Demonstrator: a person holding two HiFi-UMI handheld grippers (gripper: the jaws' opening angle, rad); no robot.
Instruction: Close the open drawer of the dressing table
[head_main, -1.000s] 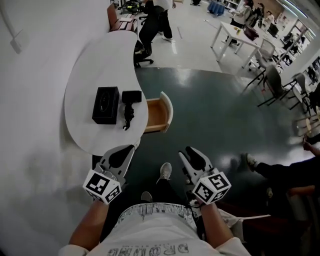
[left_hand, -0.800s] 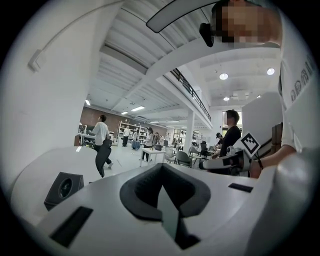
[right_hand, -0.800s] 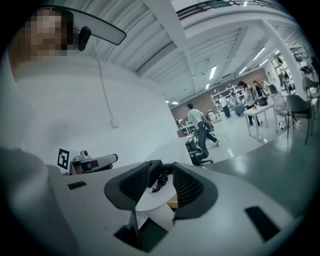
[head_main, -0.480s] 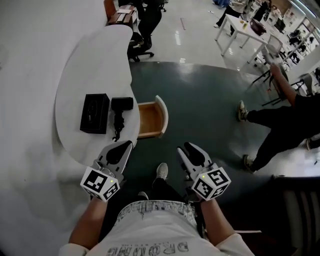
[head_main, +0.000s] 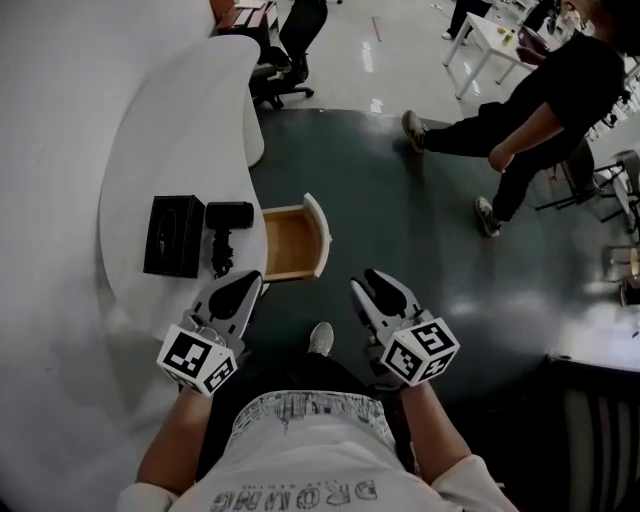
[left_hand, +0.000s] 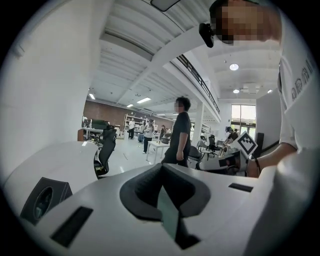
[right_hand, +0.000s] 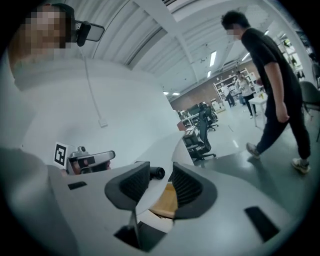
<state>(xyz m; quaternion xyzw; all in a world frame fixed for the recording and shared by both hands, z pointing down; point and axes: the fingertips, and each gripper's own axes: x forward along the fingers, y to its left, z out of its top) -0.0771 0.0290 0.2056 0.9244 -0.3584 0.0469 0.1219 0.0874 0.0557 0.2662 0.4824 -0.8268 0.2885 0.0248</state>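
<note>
1. Head view, task item: drawer (head_main: 295, 243), open, with a pale wood interior and a curved white front. It stands out from the counter (head_main: 170, 130) toward picture right, just ahead of both grippers.
2. Key relation: the drawer's slide axis runs left to right across the head view, so closing means pushing the white front leftward into the counter. The front's outer face looks toward the right gripper's side, and by my judgement that gripper is the better placed for the push.
3. Right gripper (head_main: 380, 292): jaws spread and just closing a little, with nothing pinched. In the right gripper view the drawer shows through the gap, beyond the tips.
4. Left gripper (head_main: 240, 290): jaws pressed together and empty. It hovers at the counter edge, just beside the drawer's near side wall.
5. On the counter: black box (head_main: 173, 235) and a black handled device (head_main: 225, 225), both behind the drawer opening and clear of its path.
6. Surroundings: dark floor (head_main: 420, 250) and a passer-by (head_main: 520, 100), well apart. Nothing stands between the right jaws and the drawer front.
</note>
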